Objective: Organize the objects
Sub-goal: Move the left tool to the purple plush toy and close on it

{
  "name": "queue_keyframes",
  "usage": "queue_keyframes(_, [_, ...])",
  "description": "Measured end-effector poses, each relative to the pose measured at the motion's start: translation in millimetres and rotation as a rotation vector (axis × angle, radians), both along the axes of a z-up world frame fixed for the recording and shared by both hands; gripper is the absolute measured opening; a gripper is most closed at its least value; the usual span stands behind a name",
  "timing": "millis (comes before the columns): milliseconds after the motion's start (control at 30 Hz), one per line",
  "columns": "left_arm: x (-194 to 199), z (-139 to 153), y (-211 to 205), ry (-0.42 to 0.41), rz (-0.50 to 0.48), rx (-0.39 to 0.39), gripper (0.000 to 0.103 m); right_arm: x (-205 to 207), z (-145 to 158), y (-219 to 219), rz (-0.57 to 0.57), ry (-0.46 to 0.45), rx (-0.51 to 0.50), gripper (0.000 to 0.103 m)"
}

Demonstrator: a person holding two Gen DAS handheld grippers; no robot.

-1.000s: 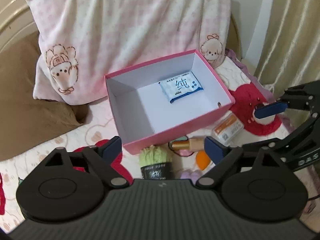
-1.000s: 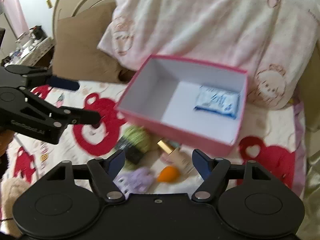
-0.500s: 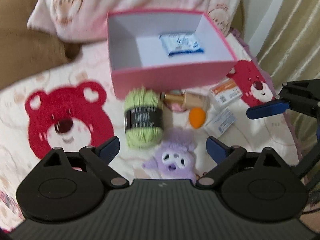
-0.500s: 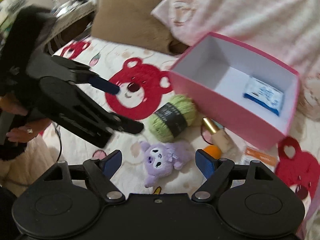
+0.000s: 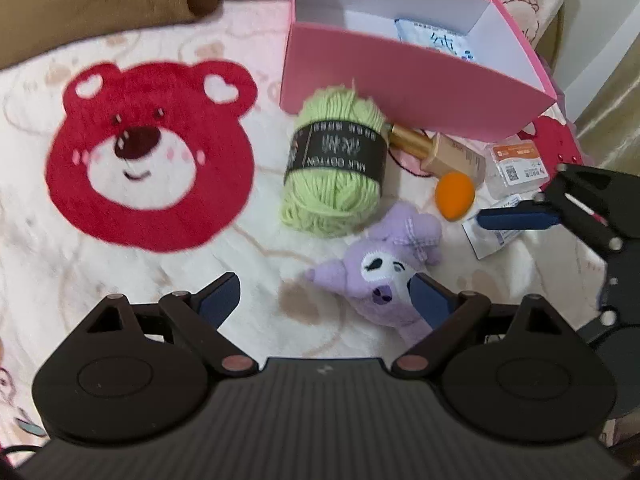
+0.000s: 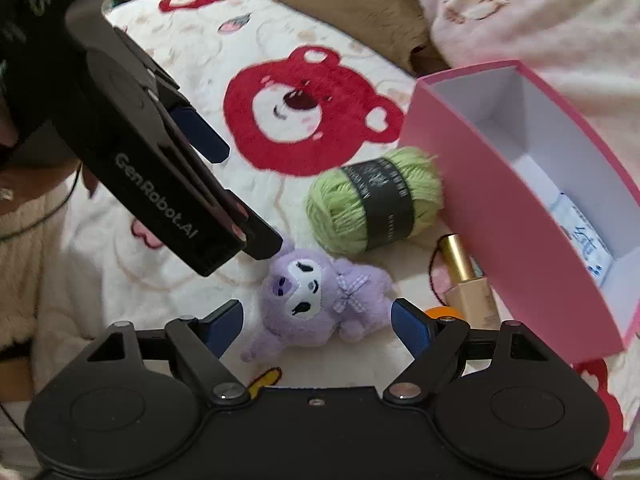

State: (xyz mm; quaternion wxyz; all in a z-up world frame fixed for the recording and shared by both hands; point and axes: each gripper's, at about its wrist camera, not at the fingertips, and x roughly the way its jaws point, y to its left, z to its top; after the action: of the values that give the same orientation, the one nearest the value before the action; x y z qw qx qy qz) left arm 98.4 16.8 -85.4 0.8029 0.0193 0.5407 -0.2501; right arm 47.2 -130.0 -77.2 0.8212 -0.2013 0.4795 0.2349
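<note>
My right gripper (image 6: 317,322) hangs low over the bed, fingers (image 6: 408,326) spread wide and clamped on nothing, with the purple plush toy (image 6: 320,296) lying between them on the bear-print blanket (image 6: 168,56). My left gripper (image 5: 325,296) is also spread and empty, its right finger just at the toy's flank. The toy lies on its back, near the green yarn ball (image 6: 376,200) and in front of the pink box (image 6: 516,216), which already holds a wipes packet (image 6: 580,236).

Assessment: the plush is light, soft and compressible, not fragile, not slippery. It will squash under pressure, so I judge a firm close across the body or head best. Limbs and ears would let it dangle. The blanket pile may snag a low fingertip.
</note>
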Motion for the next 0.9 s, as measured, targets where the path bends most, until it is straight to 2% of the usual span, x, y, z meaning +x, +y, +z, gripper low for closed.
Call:
queue_keyframes(167, [-9,-20,-9,0.019,0.001,-0.019,0.09,9,-21,2,0.014,0.018,-0.001,0.084])
queue_keyframes(300, [-14,-27,-14,0.024,0.016,-0.016,0.087,15,-40,3,0.053,0.032,-0.058,0.085])
queue_keyframes(400, [-15,-25,-16,-0.019,0.028,-0.022,0.087,19,-47,3,0.087,0.038,-0.076,0.093])
queue_keyframes(533, [-10,-36,-16,-0.014,0.06,-0.03,0.075,26,-55,1,0.128,0.054,-0.077,0.1])
queue_keyframes(700, [-8,-51,-10,0.034,0.111,-0.085,0.07,35,-63,-10,0.05,0.116,-0.008,0.101])
queue_keyframes(800, [-8,-53,-8,0.046,0.128,-0.114,0.07,30,-63,-16,-0.001,0.11,0.028,0.101])
queue_keyframes(900, [-6,-56,-4,0.105,0.142,-0.16,0.068,24,-63,-20,-0.041,0.091,0.055,0.099])
